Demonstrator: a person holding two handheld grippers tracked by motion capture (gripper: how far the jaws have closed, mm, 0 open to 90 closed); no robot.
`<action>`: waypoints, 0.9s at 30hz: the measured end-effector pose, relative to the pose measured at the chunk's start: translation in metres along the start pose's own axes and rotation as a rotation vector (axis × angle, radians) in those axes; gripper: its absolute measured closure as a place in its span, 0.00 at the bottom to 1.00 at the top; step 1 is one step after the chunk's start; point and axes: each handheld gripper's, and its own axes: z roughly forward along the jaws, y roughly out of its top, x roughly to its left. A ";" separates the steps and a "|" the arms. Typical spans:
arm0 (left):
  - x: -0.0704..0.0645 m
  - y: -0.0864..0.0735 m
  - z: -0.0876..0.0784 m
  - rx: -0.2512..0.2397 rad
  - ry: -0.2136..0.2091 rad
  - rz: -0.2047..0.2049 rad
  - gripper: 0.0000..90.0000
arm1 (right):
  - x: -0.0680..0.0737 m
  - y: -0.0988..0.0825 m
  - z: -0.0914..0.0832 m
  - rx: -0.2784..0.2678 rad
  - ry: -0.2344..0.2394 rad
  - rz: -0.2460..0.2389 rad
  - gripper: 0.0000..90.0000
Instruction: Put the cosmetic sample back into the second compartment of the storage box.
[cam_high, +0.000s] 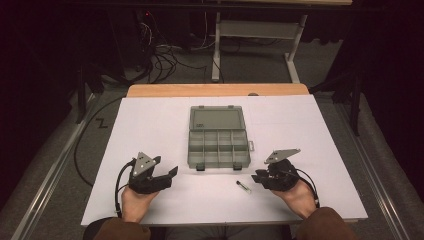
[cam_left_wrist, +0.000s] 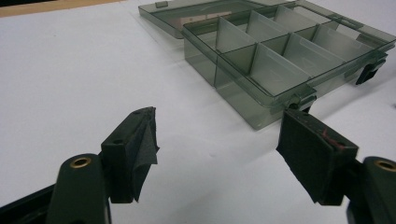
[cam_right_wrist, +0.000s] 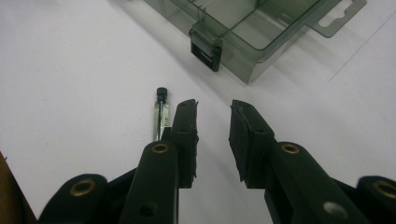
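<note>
Vial (cam_right_wrist: 161, 114): small, glassy, light, likely fragile and rolls; pinch mid-body, lower centre.
Right tongs (cam_right_wrist: 214, 108): narrowly spread, empty, vial just outside.
Left tongs (cam_left_wrist: 217, 140): spread wide, empty.

Left gripper (cam_high: 170, 176) rests low with jaws spread wide; right gripper (cam_high: 256, 177) has jaws narrowed, nothing between

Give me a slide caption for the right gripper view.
Right gripper, jaws apart and empty, beside a small capped vial lying on the white table near the compartment box.
</note>
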 end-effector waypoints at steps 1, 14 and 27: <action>0.000 0.000 0.000 -0.002 0.001 -0.002 0.32 | 0.001 0.001 0.001 0.008 0.000 -0.002 0.82; 0.000 0.002 -0.001 -0.015 0.000 -0.006 0.32 | 0.015 0.013 0.013 0.106 0.021 -0.052 0.84; -0.001 0.003 -0.004 -0.026 -0.012 -0.010 0.31 | 0.023 0.020 0.026 0.187 0.043 -0.069 0.85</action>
